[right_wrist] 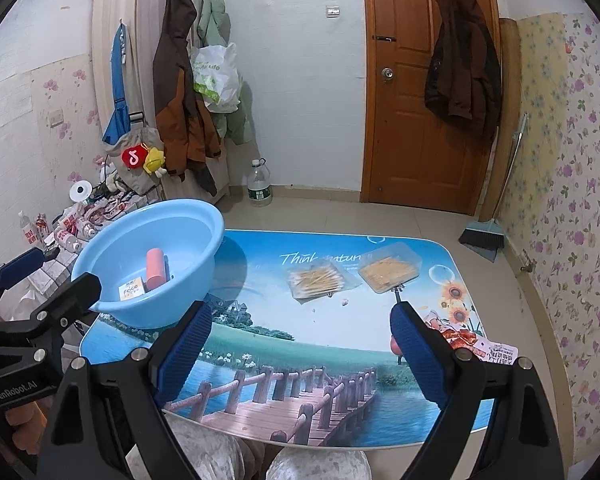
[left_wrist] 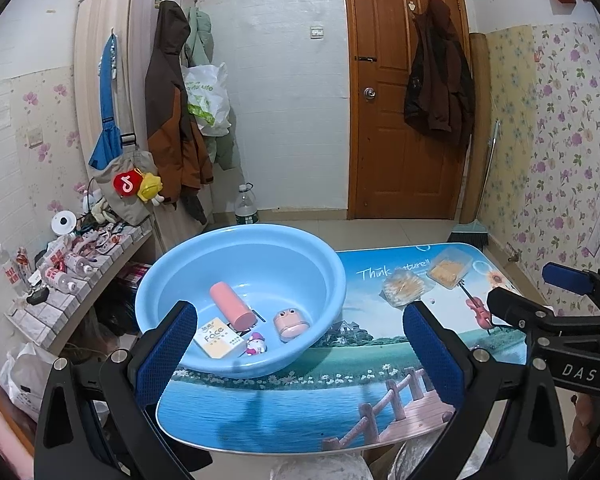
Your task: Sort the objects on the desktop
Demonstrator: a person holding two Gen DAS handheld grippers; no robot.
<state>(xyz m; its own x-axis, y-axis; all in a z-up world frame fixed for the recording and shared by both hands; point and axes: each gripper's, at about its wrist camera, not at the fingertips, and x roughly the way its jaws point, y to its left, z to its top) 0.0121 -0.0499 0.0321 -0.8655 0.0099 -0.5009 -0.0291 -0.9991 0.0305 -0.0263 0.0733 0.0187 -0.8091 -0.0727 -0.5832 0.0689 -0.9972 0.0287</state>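
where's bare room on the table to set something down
Free: the middle and near strip of the table, between the basin and the cotton swab packs. Crowded: far right by the packs, near right edge with the red wrapper.

My right finger hides part of a red-and-white packet; the basin wall hides its small toys from my right camera; the box print is unreadable

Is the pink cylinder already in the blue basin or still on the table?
In. The pink cylinder lies on its side inside the blue basin.
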